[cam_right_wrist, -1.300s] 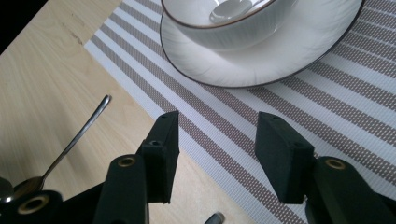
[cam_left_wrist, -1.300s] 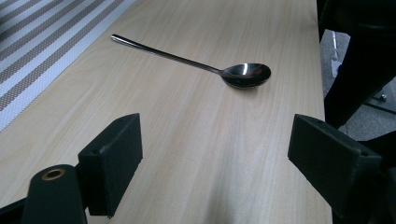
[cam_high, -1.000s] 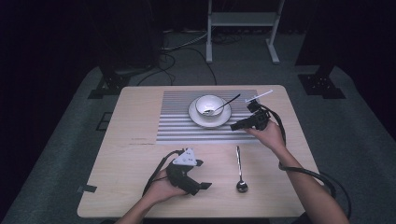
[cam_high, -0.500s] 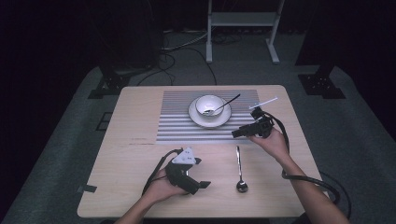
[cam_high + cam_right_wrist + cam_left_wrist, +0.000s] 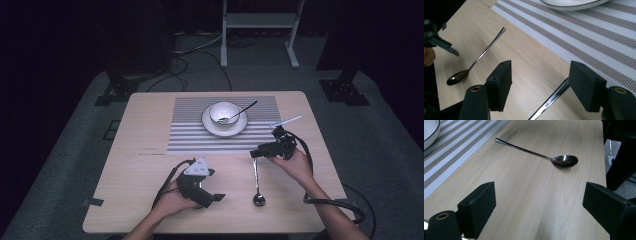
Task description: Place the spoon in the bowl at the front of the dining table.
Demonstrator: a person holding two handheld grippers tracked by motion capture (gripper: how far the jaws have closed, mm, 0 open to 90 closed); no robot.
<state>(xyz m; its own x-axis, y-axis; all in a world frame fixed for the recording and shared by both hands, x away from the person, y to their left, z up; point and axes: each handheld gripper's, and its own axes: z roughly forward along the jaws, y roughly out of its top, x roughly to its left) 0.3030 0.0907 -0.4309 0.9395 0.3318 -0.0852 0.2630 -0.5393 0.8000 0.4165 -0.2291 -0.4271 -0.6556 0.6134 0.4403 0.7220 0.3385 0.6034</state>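
Right gripper [image 5: 256, 153] withdrew; spoon [image 5: 257, 181] below fingers.

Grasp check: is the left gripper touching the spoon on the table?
Apart. Left gripper view: the left gripper is open, bare table between it and the spoon.

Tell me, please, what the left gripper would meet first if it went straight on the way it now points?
Most likely the spoon, lying across the line ahead of the left gripper, jaws open and empty; angled downward, it might touch the table first.
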